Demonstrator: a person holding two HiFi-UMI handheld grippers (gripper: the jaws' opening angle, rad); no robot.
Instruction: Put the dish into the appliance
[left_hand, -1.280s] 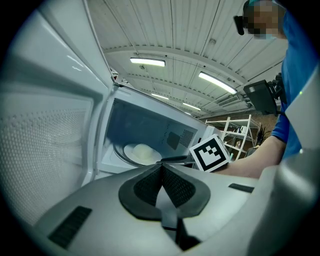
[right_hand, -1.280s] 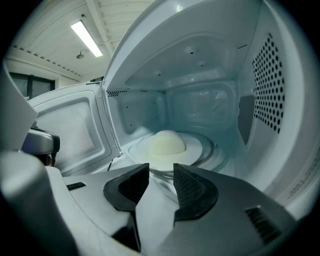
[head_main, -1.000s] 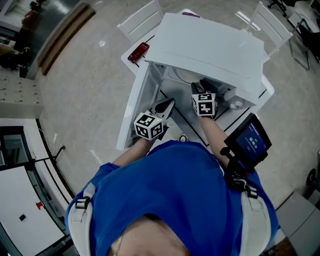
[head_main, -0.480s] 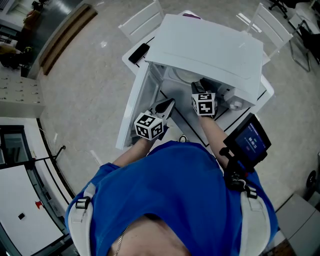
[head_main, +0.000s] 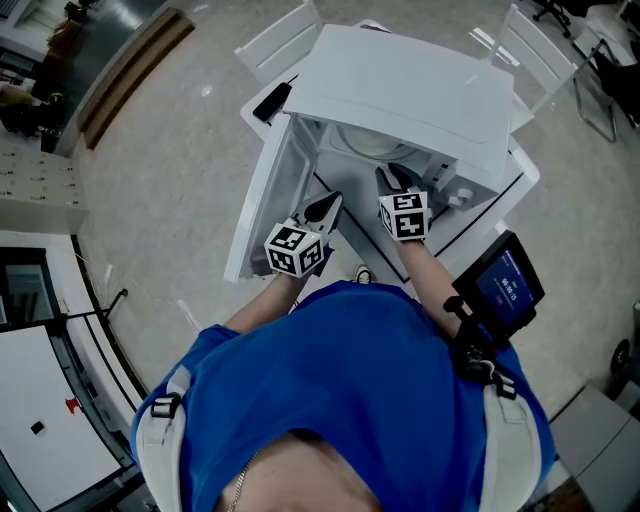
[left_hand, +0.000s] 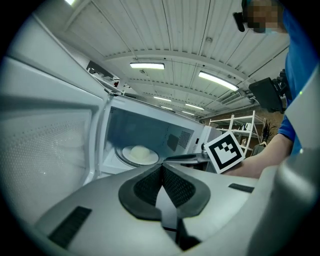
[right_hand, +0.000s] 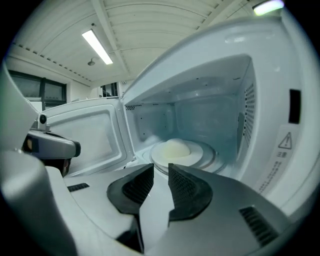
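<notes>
Ahead of the left gripper (left_hand: 161, 169) stands the microwave (left_hand: 150, 127), with its door (left_hand: 50, 145) swung out close on the gripper's left. The dish (left_hand: 140, 150) sits on the turntable (left_hand: 119, 154) inside the cavity, ahead and slightly left. Shelving (left_hand: 235, 125) stands far off to the right.

Counter (head_main: 528, 178): white, with a dark line along its edge.
Small dark object (head_main: 272, 100): flat, lying on the counter's far left corner.
Chairs: two white slatted ones, one (head_main: 281, 38) beyond the counter's left side, the other (head_main: 546, 46) beyond its right.
Floor (head_main: 170, 170): pale and speckled.
Screen (head_main: 506, 282): black frame, blue display, at the near right.
Ceiling lights (left_hand: 146, 65): long tubes, lit.
Shelving rack (left_hand: 236, 126): metal, in the background.
</notes>
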